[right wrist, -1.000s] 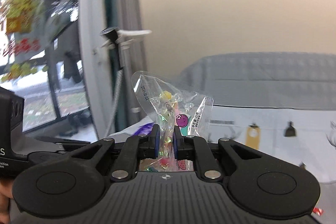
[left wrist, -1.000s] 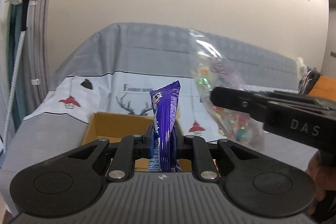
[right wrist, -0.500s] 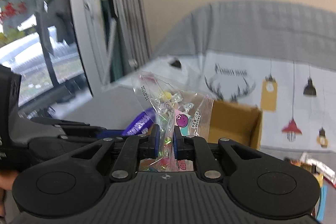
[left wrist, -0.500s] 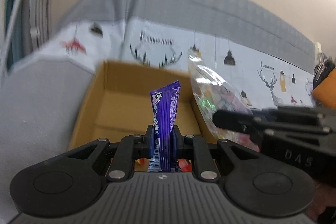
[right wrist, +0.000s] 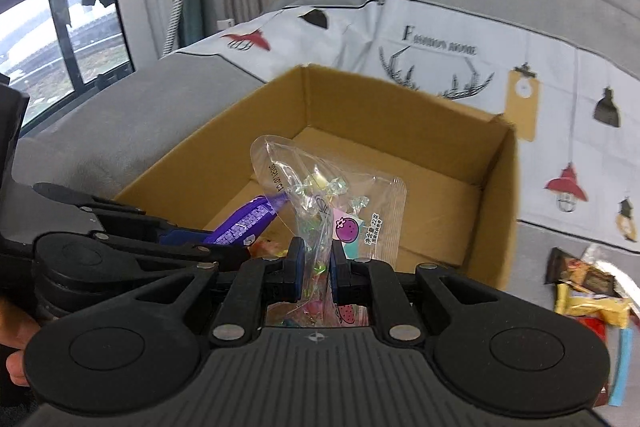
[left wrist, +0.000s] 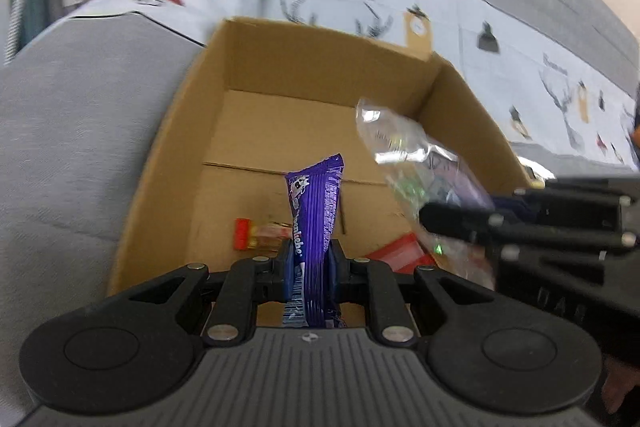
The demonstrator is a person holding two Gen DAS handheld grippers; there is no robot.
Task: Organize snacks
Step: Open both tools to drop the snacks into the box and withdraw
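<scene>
My left gripper (left wrist: 308, 267) is shut on a purple snack packet (left wrist: 314, 203) that stands upright between its pads, held over the open cardboard box (left wrist: 280, 59). My right gripper (right wrist: 316, 267) is shut on a clear bag of colourful candies (right wrist: 320, 199), also held over the box (right wrist: 496, 179). The right gripper shows at the right of the left wrist view, with the clear bag (left wrist: 404, 155) above the box's right side. The purple packet (right wrist: 248, 223) shows at the left of the right wrist view. A red-and-clear snack (left wrist: 256, 233) and a red packet (left wrist: 400, 255) lie on the box floor.
The box sits on a grey sofa (left wrist: 68, 131) with a printed white cover (right wrist: 460, 39). A pile of loose snacks (right wrist: 588, 291) lies on the sofa to the right of the box. A window (right wrist: 60, 27) and curtains are at the left.
Both grippers have tilted downward and moved closer over the box, each still holding its snack. The box interior now fills the views instead of the wall.
</scene>
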